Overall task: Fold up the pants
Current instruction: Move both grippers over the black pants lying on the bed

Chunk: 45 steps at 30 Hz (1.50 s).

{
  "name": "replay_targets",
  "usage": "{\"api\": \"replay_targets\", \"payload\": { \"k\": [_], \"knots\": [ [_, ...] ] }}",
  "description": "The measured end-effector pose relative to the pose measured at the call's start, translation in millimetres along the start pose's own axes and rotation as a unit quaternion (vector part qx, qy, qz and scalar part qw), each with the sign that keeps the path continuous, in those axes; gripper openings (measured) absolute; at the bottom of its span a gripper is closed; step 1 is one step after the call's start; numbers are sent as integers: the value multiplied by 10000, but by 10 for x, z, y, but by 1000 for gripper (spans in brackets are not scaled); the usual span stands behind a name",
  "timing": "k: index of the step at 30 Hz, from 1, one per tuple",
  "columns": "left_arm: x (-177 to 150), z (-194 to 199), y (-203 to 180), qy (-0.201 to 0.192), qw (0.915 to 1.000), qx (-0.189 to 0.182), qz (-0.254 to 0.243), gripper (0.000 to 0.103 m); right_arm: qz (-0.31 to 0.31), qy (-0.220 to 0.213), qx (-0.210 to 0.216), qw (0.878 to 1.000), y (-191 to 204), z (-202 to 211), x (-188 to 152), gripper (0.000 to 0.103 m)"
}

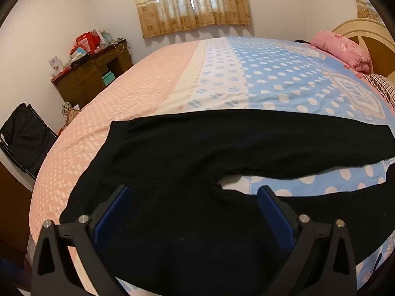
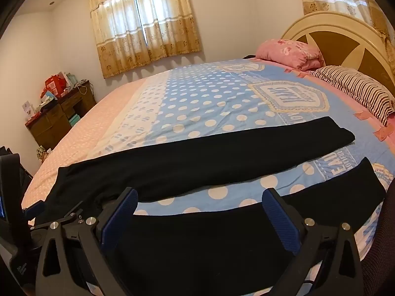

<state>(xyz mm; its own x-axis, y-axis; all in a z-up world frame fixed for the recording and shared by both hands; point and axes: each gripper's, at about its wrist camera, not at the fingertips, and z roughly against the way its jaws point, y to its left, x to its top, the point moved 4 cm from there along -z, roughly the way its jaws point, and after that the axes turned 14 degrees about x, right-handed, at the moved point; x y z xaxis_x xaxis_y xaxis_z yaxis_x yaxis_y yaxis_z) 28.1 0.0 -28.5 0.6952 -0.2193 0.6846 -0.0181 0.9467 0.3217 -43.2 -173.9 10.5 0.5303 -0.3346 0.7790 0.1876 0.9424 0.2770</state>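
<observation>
The black pants (image 1: 197, 153) lie spread flat across the bed (image 1: 148, 93) with both legs apart, so the folding looks not yet begun, and the step in hand is the reach for a first grip. The left claw (image 1: 192, 209) hangs spread wide and empty over the hip end, waistband off to its left, crotch just ahead. The right claw (image 2: 200, 212) (also spread, gripping nothing) hovers over the near leg; next, I judge, both must pinch that leg's near edge and carry it over the far leg.
</observation>
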Motion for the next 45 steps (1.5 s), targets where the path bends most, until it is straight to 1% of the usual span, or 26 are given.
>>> {"api": "replay_targets", "payload": {
  "k": [7, 10, 15, 18, 45],
  "knots": [
    [-7, 1, -22, 44, 10000, -28, 7, 103, 14, 17, 9, 10000, 7, -8, -10, 101],
    [-1, 3, -25, -68, 10000, -21, 52, 103, 22, 28, 14, 10000, 16, -13, -20, 101],
    [-10, 0, 8, -99, 9999, -24, 57, 103, 21, 28, 26, 10000, 22, -18, -28, 101],
    [-17, 8, -5, -29, 10000, -34, 33, 103, 20, 30, 28, 10000, 21, -19, -29, 101],
    [-43, -13, -7, 91, 9999, -59, -4, 103, 4, 111, 77, 9999, 61, -47, -85, 101]
  ]
}}
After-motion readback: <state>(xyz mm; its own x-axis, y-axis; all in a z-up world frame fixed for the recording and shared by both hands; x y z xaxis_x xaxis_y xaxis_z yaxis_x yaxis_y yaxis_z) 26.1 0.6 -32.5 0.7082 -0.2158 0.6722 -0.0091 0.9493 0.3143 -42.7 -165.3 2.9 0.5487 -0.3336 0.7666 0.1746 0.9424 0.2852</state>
